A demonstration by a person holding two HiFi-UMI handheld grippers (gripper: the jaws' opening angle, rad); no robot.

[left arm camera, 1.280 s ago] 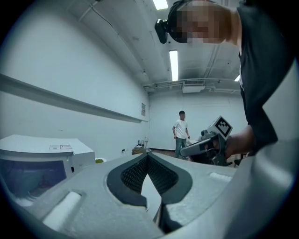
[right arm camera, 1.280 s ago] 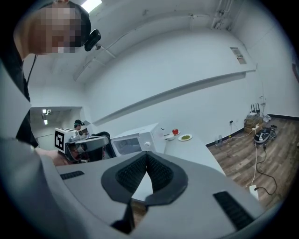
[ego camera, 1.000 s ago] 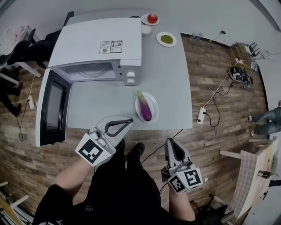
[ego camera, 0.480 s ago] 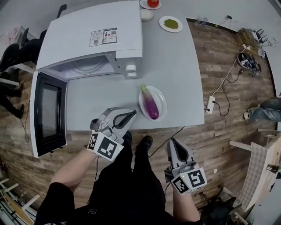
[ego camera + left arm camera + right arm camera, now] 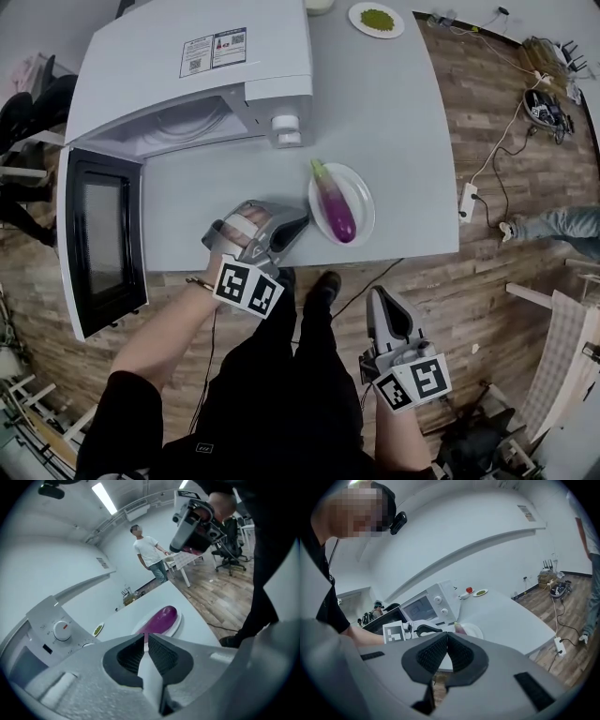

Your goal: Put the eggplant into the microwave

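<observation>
Well, the grey worktop (image 5: 394, 112) carries everything that matters. The white microwave (image 5: 187, 84) sits at its left rear with the door (image 5: 98, 244) swung fully open toward me, so the cavity (image 5: 183, 127) is ready to receive. The eggplant (image 5: 336, 208) isn't in there yet. It lies on a white plate (image 5: 364, 214) near the front edge of the worktop, just right of the microwave's knobs (image 5: 286, 131), with its green stem end toward the microwave.

The left gripper (image 5: 298, 223) hovers at the front edge just beside the plate, its nose aimed at the eggplant. Its jaws are pinched together to a bare slit with nothing between them. I judge this to be the approach, and I would have to spread the jaws before taking the eggplant. The right gripper (image 5: 380, 298) hangs low in front of the worktop, over the wooden floor, with its jaws closed and empty. It looks parked out of the way.

A small dish of something green (image 5: 377, 19) sits far back, well apart from the plate. A power strip (image 5: 466, 199) and its cable lie on the floor to the right. The left gripper view also shows a person (image 5: 150, 555) standing far off.

Nothing lies on the worktop between the plate and the cavity. The knob panel's corner and the open door are what I'd mind when swinging the eggplant in.
</observation>
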